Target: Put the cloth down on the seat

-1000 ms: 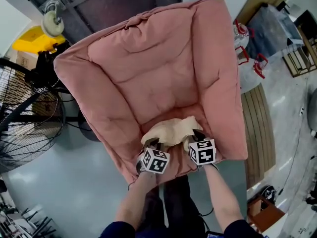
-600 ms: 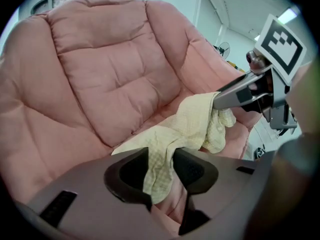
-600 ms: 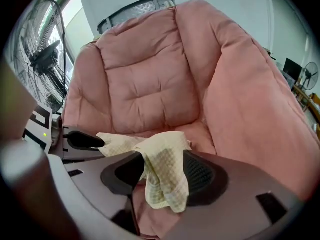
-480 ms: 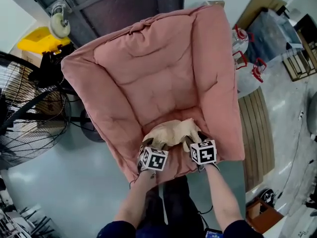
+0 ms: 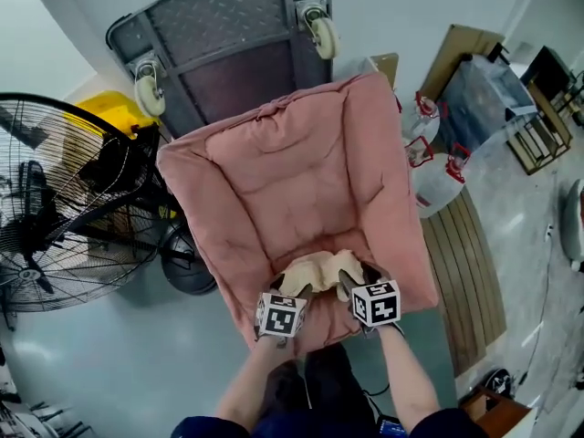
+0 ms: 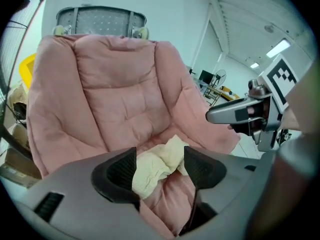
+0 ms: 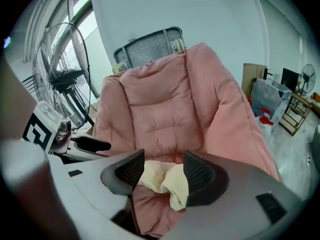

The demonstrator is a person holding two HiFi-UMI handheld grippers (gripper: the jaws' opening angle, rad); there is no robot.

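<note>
A crumpled cream cloth (image 5: 315, 270) lies on the front of the seat of a pink padded armchair (image 5: 301, 172). My left gripper (image 5: 290, 287) hovers at the cloth's near left edge; its jaws are opening wide. In the left gripper view the cloth (image 6: 150, 173) rests on the cushion in the gap of the left gripper (image 6: 159, 160), clear of both pads. My right gripper (image 5: 352, 281) is at the cloth's near right edge, open. In the right gripper view the cloth (image 7: 172, 184) sits loose between the jaws of the right gripper (image 7: 164, 167).
A large floor fan (image 5: 64, 208) stands left of the chair. A grey wheeled trolley (image 5: 228, 53) leans upright behind it. Water bottles (image 5: 433, 172), a wooden pallet (image 5: 465, 254) and a cardboard box (image 5: 461, 53) are on the right.
Both grippers have let go of the cloth and their jaws have spread; it now rests on the seat. The head view has pulled back, showing more of the room.
</note>
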